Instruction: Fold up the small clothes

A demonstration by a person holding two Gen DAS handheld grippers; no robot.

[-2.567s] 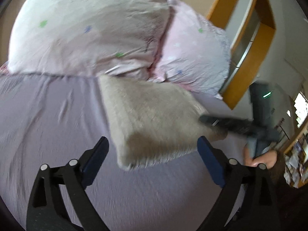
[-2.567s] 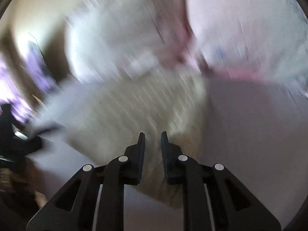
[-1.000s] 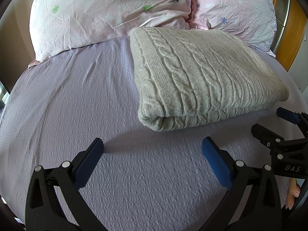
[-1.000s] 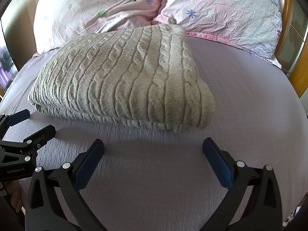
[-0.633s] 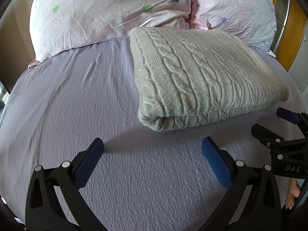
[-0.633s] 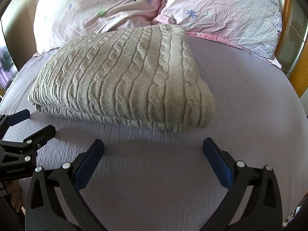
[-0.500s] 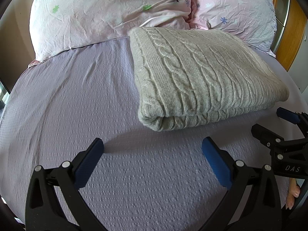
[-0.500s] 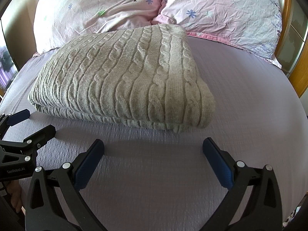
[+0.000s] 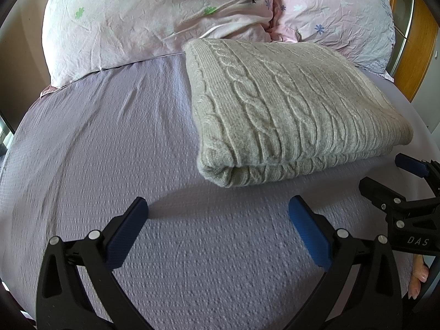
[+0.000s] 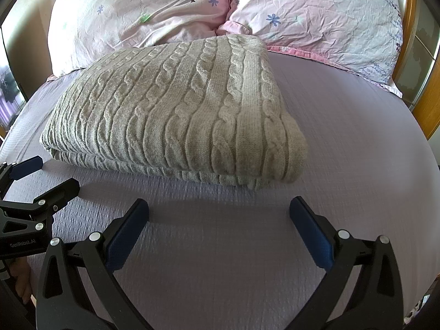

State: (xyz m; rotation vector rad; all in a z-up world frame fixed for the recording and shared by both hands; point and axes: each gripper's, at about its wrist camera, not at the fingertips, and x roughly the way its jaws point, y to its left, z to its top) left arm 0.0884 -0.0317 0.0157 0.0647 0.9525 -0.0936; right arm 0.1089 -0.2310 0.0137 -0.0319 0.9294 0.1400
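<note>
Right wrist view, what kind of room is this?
Most likely a bedroom: a folded grey cable-knit sweater lies on a bed with a lilac sheet, two floral pillows at its head, and a wooden frame beside it.

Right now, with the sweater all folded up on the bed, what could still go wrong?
1. The sweater has loose layers showing along its near edge. A bump from either open tool, left or right, might undo the fold.
2. Its far end presses against the pillows, so these could nudge it crooked.
3. The two tools sit close together near one corner; a quick move might knock them into each other.
</note>
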